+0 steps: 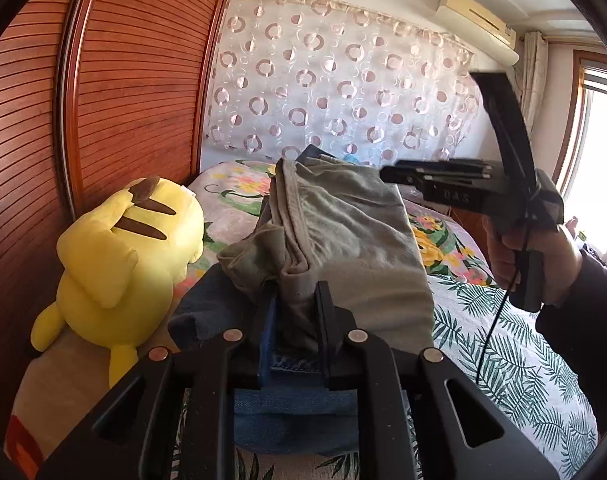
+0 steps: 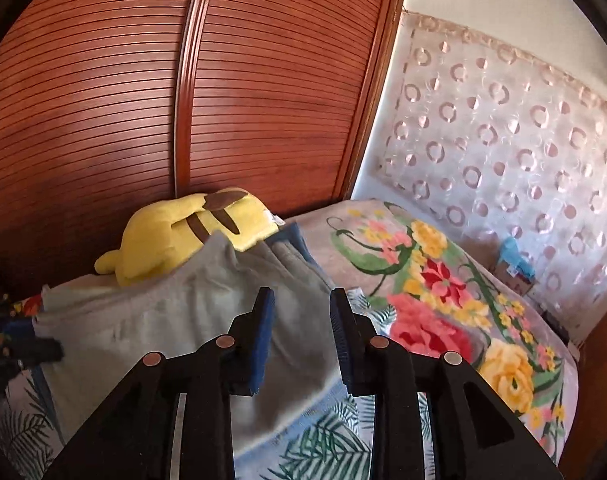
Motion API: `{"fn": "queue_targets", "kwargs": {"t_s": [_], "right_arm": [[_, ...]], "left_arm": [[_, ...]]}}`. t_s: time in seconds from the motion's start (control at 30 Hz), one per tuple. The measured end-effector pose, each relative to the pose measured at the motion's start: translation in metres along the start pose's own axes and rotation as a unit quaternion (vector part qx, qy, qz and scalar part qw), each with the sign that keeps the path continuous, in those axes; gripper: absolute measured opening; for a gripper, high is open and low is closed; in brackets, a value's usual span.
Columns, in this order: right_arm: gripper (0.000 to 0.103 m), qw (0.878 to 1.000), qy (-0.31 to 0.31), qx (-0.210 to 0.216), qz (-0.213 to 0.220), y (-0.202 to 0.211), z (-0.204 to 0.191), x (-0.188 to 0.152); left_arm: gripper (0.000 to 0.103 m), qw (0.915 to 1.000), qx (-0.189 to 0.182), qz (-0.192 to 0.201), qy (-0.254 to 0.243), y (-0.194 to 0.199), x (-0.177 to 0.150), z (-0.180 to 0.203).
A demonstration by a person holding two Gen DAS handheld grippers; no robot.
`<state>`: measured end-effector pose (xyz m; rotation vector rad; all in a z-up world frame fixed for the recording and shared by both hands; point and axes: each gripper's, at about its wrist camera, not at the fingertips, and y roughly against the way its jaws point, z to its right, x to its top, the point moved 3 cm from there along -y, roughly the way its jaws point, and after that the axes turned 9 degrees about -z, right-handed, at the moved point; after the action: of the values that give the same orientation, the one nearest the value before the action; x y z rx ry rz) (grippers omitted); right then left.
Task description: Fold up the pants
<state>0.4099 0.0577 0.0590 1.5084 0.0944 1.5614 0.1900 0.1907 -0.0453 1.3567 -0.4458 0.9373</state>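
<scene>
1. The folded grey-green cotton pants (image 1: pixel 343 232) lie on the bed with the fern-print sheet (image 1: pixel 515 360), on top of a dark blue denim garment (image 1: pixel 211 312) and just beside the yellow plush toy (image 1: pixel 123 256) that lies against the louvred wooden wardrobe door (image 1: pixel 115 80).
2. The left gripper (image 1: pixel 295 320) has its jaws pressed on the near edge of the pants, pinching the grey cloth; blue denim shows right below the pinch, and whether it is caught too I cannot tell.
3. The right gripper (image 2: pixel 301 332) hangs above the pants with its jaws spread and nothing between them.
4. The fold looks nearly done. To finish well, I would lower the pinched edge flush with the layers beneath, then part the jaws slowly so the cloth does not drag.
5. The free gripper could press the top layer flat; a snagged denim layer is the risk.
</scene>
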Motion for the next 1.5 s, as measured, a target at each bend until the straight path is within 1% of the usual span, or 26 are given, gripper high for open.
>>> {"fn": "queue_targets", "kwargs": {"t_s": [0.07, 0.17, 0.2, 0.27, 0.33, 0.37, 0.47, 0.5, 0.53, 0.57, 0.6, 0.67, 0.73, 0.77, 0.8, 0.9, 1.03, 1.07, 1.1, 1.13, 1.2, 1.27, 1.3, 1.33, 1.5], "right_arm": [[0.03, 1.0, -0.012, -0.006, -0.011, -0.004, 0.008, -0.008], [0.03, 0.998, -0.037, -0.031, -0.036, -0.016, 0.021, -0.015], [0.03, 0.998, -0.047, -0.034, -0.041, -0.019, 0.025, -0.017], [0.03, 0.997, -0.063, -0.024, -0.04, -0.021, 0.027, -0.014], [0.03, 0.997, -0.07, -0.019, -0.034, -0.016, 0.024, -0.013], [0.03, 0.997, -0.071, -0.017, -0.031, -0.014, 0.021, -0.012], [0.03, 0.997, -0.073, -0.01, -0.025, -0.002, 0.01, -0.013], [0.03, 0.997, -0.072, -0.006, -0.022, 0.003, 0.005, -0.014], [0.03, 0.997, -0.072, -0.002, -0.02, 0.007, 0.002, -0.016], [0.03, 0.997, -0.071, 0.001, -0.017, 0.012, -0.002, -0.019], [0.03, 0.997, -0.072, 0.005, -0.012, 0.017, -0.002, -0.025], [0.03, 0.997, -0.076, 0.016, -0.007, 0.024, -0.008, -0.03], [0.03, 0.996, -0.081, 0.025, -0.003, 0.028, -0.01, -0.036], [0.03, 0.996, -0.083, 0.029, -0.002, 0.031, -0.011, -0.039], [0.03, 0.996, -0.085, 0.031, -0.002, 0.033, -0.012, -0.042], [0.03, 0.995, -0.091, 0.036, -0.001, 0.04, -0.013, -0.053], [0.03, 0.994, -0.104, 0.032, -0.003, 0.052, -0.014, -0.064], [0.036, 0.994, -0.109, 0.031, -0.003, 0.056, -0.015, -0.067], [0.045, 0.993, -0.114, 0.031, -0.002, 0.062, -0.015, -0.071], [0.049, 0.993, -0.118, 0.028, -0.001, 0.068, -0.019, -0.075], [0.065, 0.992, -0.123, 0.021, 0.0, 0.079, -0.024, -0.082], [0.072, 0.991, -0.131, 0.013, 0.002, 0.09, -0.026, -0.09], [0.075, 0.991, -0.136, 0.012, 0.002, 0.095, -0.028, -0.094], [0.076, 0.99, -0.142, 0.008, 0.0, 0.101, -0.03, -0.099], [0.078, 0.988, -0.156, -0.005, -0.001, 0.128, -0.043, -0.118]], "left_arm": [[0.02, 1.0, 0.005, 0.001, 0.0, 0.001, 0.0, -0.001], [0.025, 0.9999, 0.015, 0.001, -0.001, 0.003, 0.0, -0.002], [0.028, 0.9998, 0.018, 0.001, -0.002, 0.003, -0.001, -0.004], [0.033, 0.9997, 0.026, 0.002, -0.001, 0.005, -0.001, -0.007], [0.044, 0.9994, 0.034, 0.004, -0.001, 0.008, -0.001, -0.01], [0.048, 0.9993, 0.036, 0.004, -0.001, 0.009, -0.002, -0.011], [0.053, 0.9991, 0.041, 0.003, -0.004, 0.014, -0.003, -0.014], [0.06, 0.999, 0.045, 0.001, -0.005, 0.016, -0.004, -0.015], [0.072, 0.9989, 0.047, 0.002, -0.006, 0.017, -0.004, -0.016], [0.077, 0.9988, 0.048, 0.003, -0.007, 0.019, -0.005, -0.016], [0.079, 0.9988, 0.048, 0.005, -0.007, 0.021, -0.005, -0.017], [0.079, 0.9987, 0.049, -0.002, -0.012, 0.022, -0.007, -0.017], [0.094, 0.9986, 0.05, -0.006, -0.015, 0.023, -0.008, -0.016], [0.097, 0.9987, 0.047, -0.004, -0.017, 0.025, -0.009, -0.015], [0.103, 0.9987, 0.047, -0.004, -0.019, 0.027, -0.01, -0.014], [0.103, 0.998, 0.056, -0.005, -0.029, 0.03, -0.011, -0.01], [0.103, 0.9981, 0.049, -0.007, -0.038, 0.034, -0.014, -0.003], [0.103, 0.9981, 0.045, -0.007, -0.041, 0.036, -0.014, 0.0], [0.103, 0.9981, 0.042, -0.007, -0.044, 0.038, -0.015, 0.002], [0.103, 0.9981, 0.04, -0.007, -0.047, 0.039, -0.016, 0.005], [0.103, 0.998, 0.034, -0.008, -0.052, 0.042, -0.018, 0.011], [0.103, 0.9977, 0.032, -0.009, -0.059, 0.045, -0.02, 0.017], [0.103, 0.9975, 0.03, -0.008, -0.064, 0.046, -0.022, 0.02], [0.103, 0.9972, 0.027, -0.008, -0.069, 0.048, -0.023, 0.024], [0.103, 0.9962, 0.018, -0.007, -0.085, 0.056, -0.032, 0.04]]}}
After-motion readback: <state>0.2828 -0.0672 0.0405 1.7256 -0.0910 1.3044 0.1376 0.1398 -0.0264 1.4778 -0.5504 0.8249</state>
